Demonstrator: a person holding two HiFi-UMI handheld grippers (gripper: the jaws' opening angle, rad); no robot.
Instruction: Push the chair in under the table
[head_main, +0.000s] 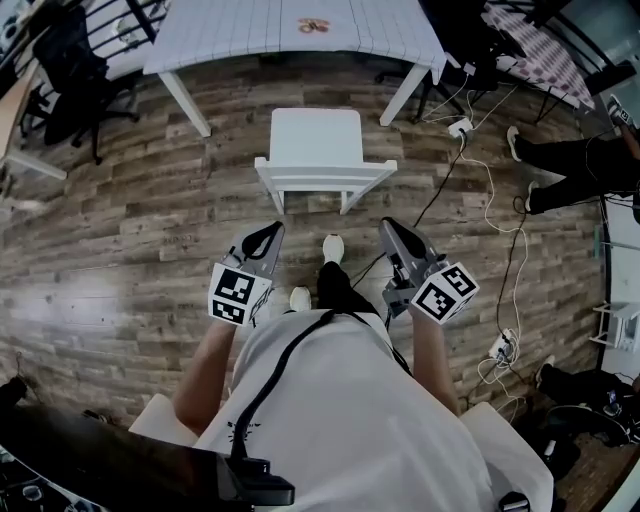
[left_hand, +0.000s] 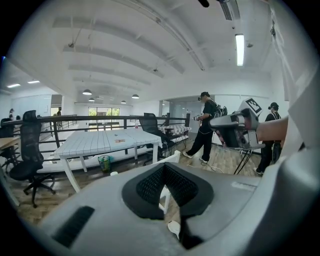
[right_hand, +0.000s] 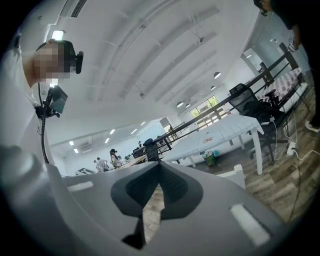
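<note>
Both jaws shut: left gripper (head_main: 274, 230) and right gripper (head_main: 389, 226) point at chair (head_main: 316, 140), apparently untouched.

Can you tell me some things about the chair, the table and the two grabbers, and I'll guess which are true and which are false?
1. The chair is already tucked under the table. False: it stands out on the wooden floor in front of the table, apart from it.
2. The left gripper and the right gripper are both shut with nothing in them. True.
3. The chair's backrest is on the side nearest the person. True.
4. The table has nothing on it. False: a small item lies on its top.
</note>
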